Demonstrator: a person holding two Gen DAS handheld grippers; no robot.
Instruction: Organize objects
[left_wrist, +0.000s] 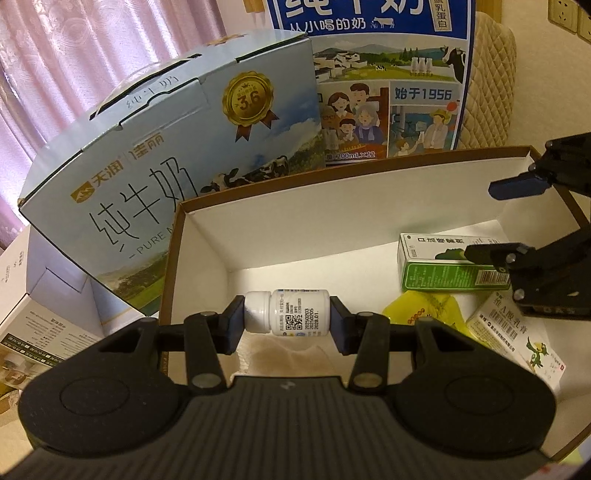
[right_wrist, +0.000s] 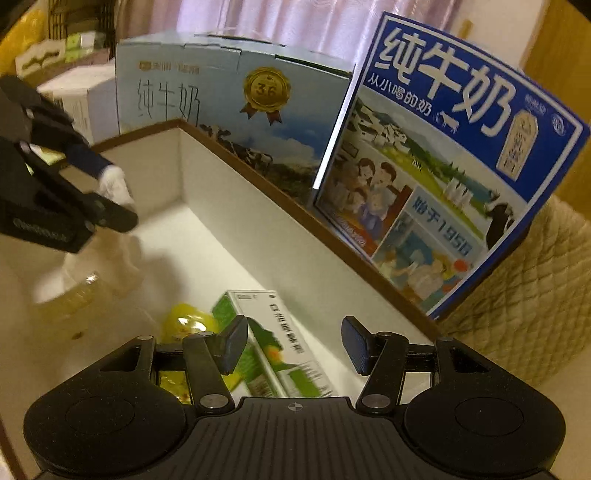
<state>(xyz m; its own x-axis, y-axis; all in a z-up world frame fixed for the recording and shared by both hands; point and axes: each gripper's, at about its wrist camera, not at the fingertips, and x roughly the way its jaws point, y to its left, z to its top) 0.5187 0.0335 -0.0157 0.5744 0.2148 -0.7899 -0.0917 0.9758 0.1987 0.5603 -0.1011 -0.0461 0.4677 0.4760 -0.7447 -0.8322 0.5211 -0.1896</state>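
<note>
Bottle, small and white, is the thing being put away, and it sits sideways between the pads of the left gripper, which squeeze it at its cap and its bottom. It hangs over the floor of the tray, near the tray's left end.

Biggest of all are two milk cartons standing behind the tray. The pale carton is on the left and the blue carton leans beside it on the right.

Next comes the tray, a wide white box with a brown rim.

Inside it, at the right end, lies a green box. A yellow pack lies just beside it, and a white box with a green bird on it lies near both.

The right gripper hangs over the green box. Its fingers are apart and hold nothing.
</note>
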